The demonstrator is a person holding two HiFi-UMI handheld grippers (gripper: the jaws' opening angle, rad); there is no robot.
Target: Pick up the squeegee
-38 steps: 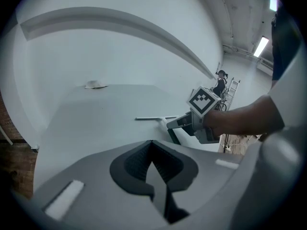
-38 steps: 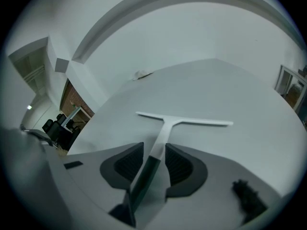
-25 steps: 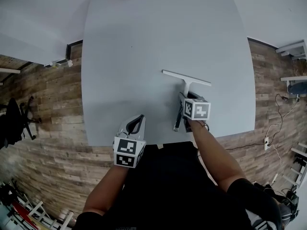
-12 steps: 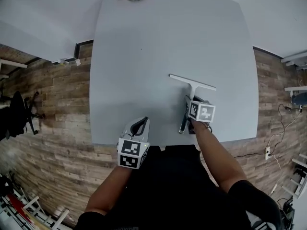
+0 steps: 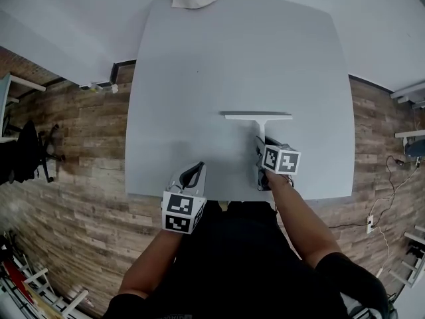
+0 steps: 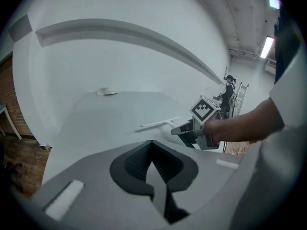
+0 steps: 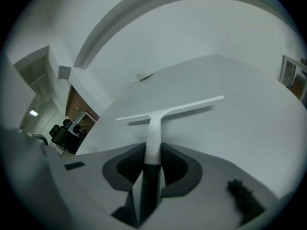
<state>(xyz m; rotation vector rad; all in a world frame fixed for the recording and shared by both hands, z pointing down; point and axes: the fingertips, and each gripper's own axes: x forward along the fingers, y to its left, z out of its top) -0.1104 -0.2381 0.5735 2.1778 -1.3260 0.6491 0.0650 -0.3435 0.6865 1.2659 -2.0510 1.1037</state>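
Right gripper (image 5: 261, 142): over the table's (image 5: 226, 58) near-right part. Its jaws have just been closing and now stand narrow, clamped on the dark handle of the squeegee (image 5: 257, 117). In the right gripper view the handle (image 7: 153, 128) runs straight up between the pads (image 7: 128, 164), which meet it on both sides.

Squeegee: right of the table's centre, white blade pointing away from the near edge. A second ago the blade lay slanted across the table. It now runs parallel to the table's far edge.

Left gripper (image 5: 192, 172): at the table's near edge, left of the squeegee and well apart from it, as before. In the left gripper view its jaws are together with nothing between them.

Other: a crumpled cloth (image 5: 193, 0) lies at the table's far edge.
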